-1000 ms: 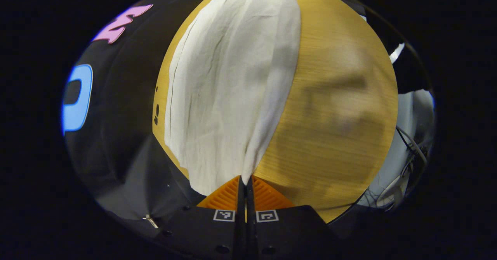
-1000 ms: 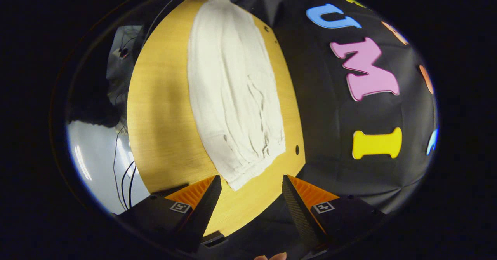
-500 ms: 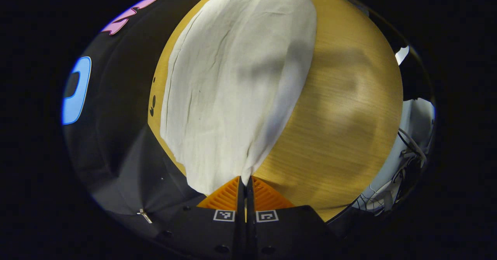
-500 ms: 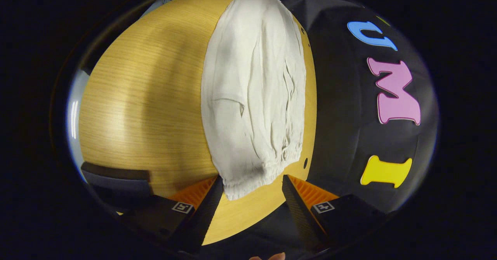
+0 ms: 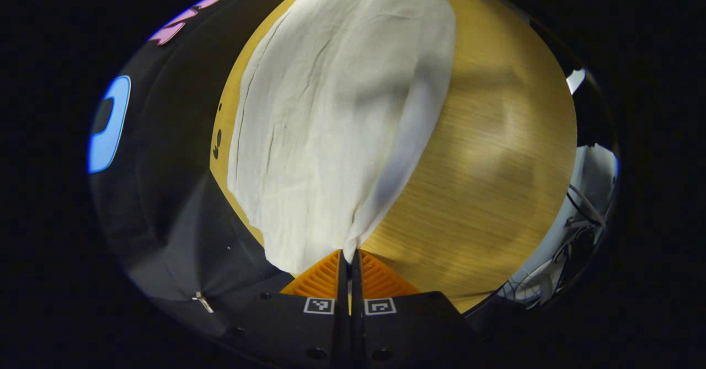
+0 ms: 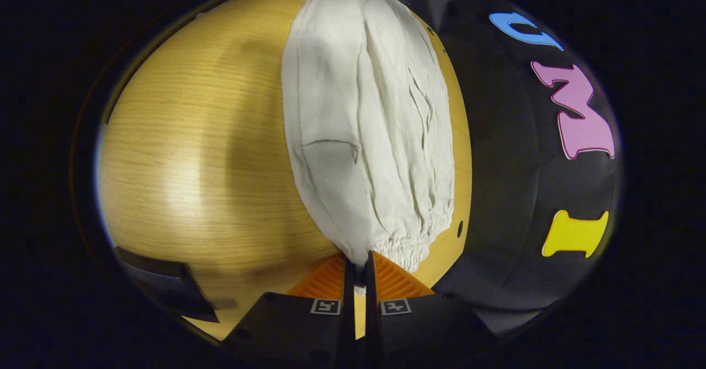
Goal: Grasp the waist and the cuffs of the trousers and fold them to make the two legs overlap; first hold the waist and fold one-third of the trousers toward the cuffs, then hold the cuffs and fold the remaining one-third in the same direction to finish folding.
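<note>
**A:** So the trousers (image 5: 336,121) are laid out long on the desk (image 5: 485,154), running along its far edge by the black cloth wall. In the right gripper view the gathered elastic waist (image 6: 408,253) sits at the near end, close to the desk's corner. The other end must be the cuffs (image 5: 309,247).

**B:** And the tongs? Both look pinched to me.

**A:** Yep. The left tongs (image 5: 348,254) are together on a corner of cloth at the cuff end, and the right tongs (image 6: 357,258) are clamped on the waist edge, fabric bunched right between the fingers.

**B:** So which step is that?

**A:** I'd say the first one, getting the legs to overlap. Can't tell from here if they're already stacked, it just reads as one broad strip.

**B:** Next move?

**A:** Probably lifting both ends together, evenly, and carrying them across toward one long edge. Lift one end early and the cloth will skew.
</note>
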A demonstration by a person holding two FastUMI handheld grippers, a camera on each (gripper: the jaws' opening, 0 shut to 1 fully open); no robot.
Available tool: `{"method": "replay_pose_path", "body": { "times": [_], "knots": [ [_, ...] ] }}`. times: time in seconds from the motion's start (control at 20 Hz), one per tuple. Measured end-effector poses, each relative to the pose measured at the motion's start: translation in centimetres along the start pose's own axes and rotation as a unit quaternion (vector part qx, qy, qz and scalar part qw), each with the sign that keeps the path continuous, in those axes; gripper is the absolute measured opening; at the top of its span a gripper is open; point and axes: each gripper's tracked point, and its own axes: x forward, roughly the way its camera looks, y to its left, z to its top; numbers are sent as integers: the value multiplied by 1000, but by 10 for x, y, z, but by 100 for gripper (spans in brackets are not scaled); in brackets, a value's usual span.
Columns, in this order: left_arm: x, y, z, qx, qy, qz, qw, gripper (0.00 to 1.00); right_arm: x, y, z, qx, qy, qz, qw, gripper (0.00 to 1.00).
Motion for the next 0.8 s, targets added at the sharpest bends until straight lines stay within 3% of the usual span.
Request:
{"method": "replay_pose_path", "body": {
  "times": [0.15,0.35,0.65,0.8],
  "knots": [
    [-1,0,-1,-12,-2,-6,1000,6,-7,3,3,25,-1,26,999,11],
    [-13,7,1,-44,-18,11,999,5,-32,-7,14,62,-10,21,998,11],
    [-28,44,7,-86,-39,63,994,5,-54,-46,26,156,-1,-39,987,11],
    [-22,83,21,-132,-53,93,985,5,-61,-69,32,220,0,-69,973,11]
  ]
}}
